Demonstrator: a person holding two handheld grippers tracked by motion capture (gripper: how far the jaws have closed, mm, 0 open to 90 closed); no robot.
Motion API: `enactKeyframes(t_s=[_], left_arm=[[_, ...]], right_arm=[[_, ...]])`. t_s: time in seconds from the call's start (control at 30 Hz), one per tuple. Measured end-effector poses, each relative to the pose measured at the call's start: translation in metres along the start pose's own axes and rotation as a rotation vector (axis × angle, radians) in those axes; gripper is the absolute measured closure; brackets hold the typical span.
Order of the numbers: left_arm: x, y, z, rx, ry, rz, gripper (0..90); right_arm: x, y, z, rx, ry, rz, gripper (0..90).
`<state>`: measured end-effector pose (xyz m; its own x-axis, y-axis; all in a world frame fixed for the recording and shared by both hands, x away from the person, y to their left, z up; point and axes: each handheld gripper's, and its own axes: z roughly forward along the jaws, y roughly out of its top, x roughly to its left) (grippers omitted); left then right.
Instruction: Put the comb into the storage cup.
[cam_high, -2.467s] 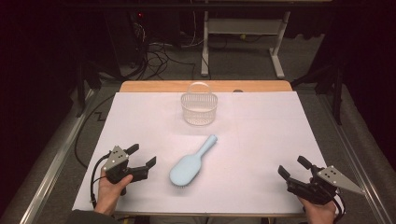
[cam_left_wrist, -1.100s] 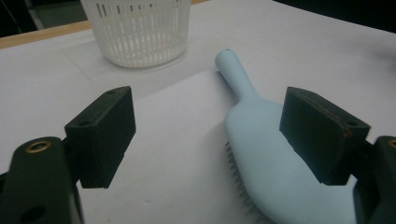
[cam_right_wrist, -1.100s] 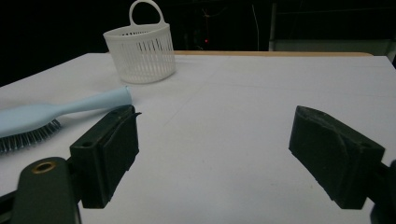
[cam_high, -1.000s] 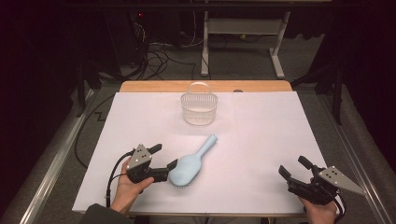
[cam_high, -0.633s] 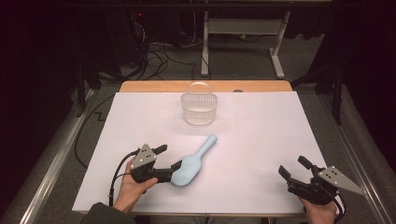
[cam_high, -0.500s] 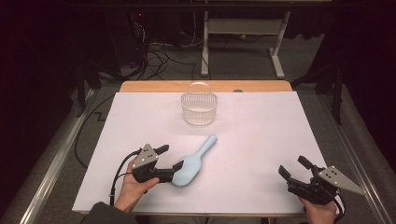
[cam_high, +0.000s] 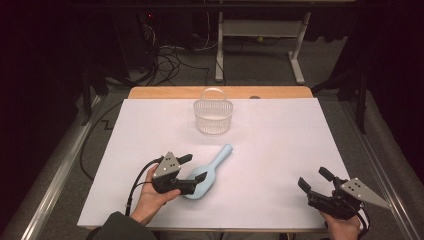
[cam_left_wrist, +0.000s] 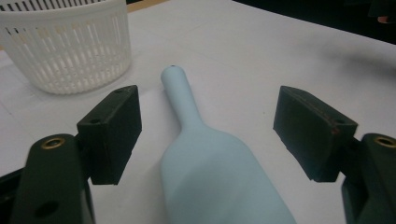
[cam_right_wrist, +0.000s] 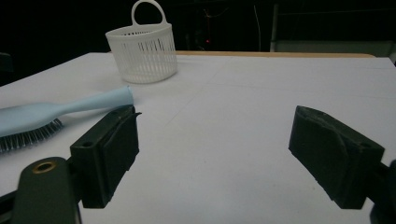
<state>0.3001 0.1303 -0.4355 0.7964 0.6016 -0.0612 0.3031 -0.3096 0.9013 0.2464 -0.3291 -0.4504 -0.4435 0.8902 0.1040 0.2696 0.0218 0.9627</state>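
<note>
Two claws are working over the tabletop. Left claw (cam_high: 194, 169) is straddling the brush (cam_high: 207, 174), its jaws released but just closing in, pads not yet pressing the pale blue back; the brush is lying bristles down between them, handle pointing away from the claw toward the basket (cam_high: 213, 116) well beyond. Right claw (cam_high: 314, 180) is resting released, holding nothing, well apart from the brush. Judging by this, the reach is done; the grasp, the lift and probably a drop into the basket are remaining.
</note>
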Motion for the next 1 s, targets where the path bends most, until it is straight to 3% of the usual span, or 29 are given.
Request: enactKeyframes(t_s=[0.2, 0.43, 0.63, 0.8, 1.0], left_arm=[[-0.005, 0.005, 0.009, 0.015, -0.024, -0.002, 25.7], [-0.008, 0.010, 0.019, 0.036, -0.070, -0.015, 34.8], [-0.010, 0.014, 0.024, 0.054, -0.082, -0.013, 37.7], [-0.011, 0.020, 0.029, 0.086, -0.091, -0.011, 40.3], [-0.010, 0.031, 0.036, 0.159, -0.103, -0.013, 45.1]], right_arm=[[0.000, 0.000, 0.000, -0.001, 0.002, 0.001, 16.7], [0.000, 0.000, 0.000, 0.000, 0.003, 0.005, 16.7], [0.000, 0.000, 0.000, -0.002, 0.005, 0.004, 16.7], [0.000, 0.000, 0.000, -0.002, 0.008, 0.002, 16.7], [0.000, 0.000, 0.000, -0.003, 0.011, 0.004, 16.8]])
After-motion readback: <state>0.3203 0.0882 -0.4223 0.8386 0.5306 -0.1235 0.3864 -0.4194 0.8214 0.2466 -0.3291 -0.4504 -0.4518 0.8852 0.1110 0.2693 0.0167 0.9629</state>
